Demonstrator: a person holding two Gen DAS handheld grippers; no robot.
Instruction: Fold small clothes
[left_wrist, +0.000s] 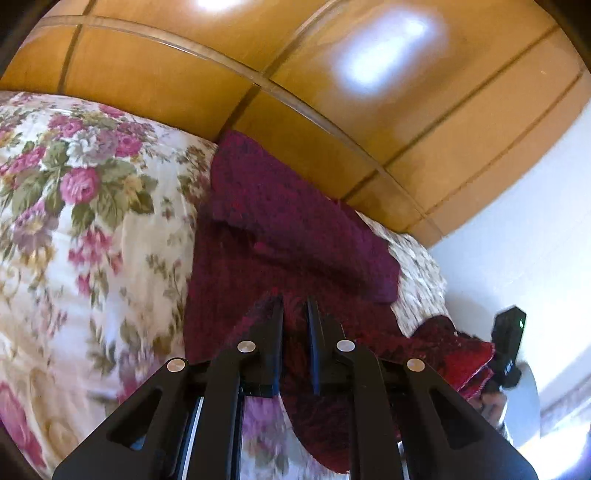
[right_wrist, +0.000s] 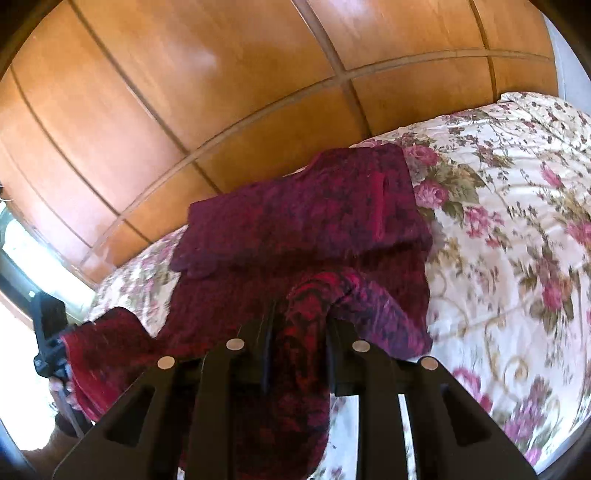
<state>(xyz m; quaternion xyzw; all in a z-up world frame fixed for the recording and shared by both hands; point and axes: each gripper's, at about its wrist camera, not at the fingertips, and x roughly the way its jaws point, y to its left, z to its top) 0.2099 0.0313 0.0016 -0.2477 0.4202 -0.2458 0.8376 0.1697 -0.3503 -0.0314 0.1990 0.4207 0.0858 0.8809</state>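
Note:
A dark red patterned garment (left_wrist: 280, 221) lies partly folded on a floral bedspread (left_wrist: 74, 221), its near edge lifted off the bed. My left gripper (left_wrist: 294, 301) is shut on a fold of that edge, and cloth hangs below the fingers. In the left wrist view, my right gripper (left_wrist: 506, 343) holds the garment's other raised corner at the far right. In the right wrist view, my right gripper (right_wrist: 301, 314) is shut on a thick bunch of the garment (right_wrist: 314, 206). There the left gripper (right_wrist: 50, 332), with a hand under it, grips the corner at the left.
Glossy wooden panels (left_wrist: 332, 92) rise right behind the bed, also filling the top of the right wrist view as wooden panels (right_wrist: 184, 92). A white wall (left_wrist: 535, 203) stands beyond the bed's end. The bedspread (right_wrist: 517, 221) stretches wide beside the garment. A bright window (right_wrist: 22, 251) shows at the left.

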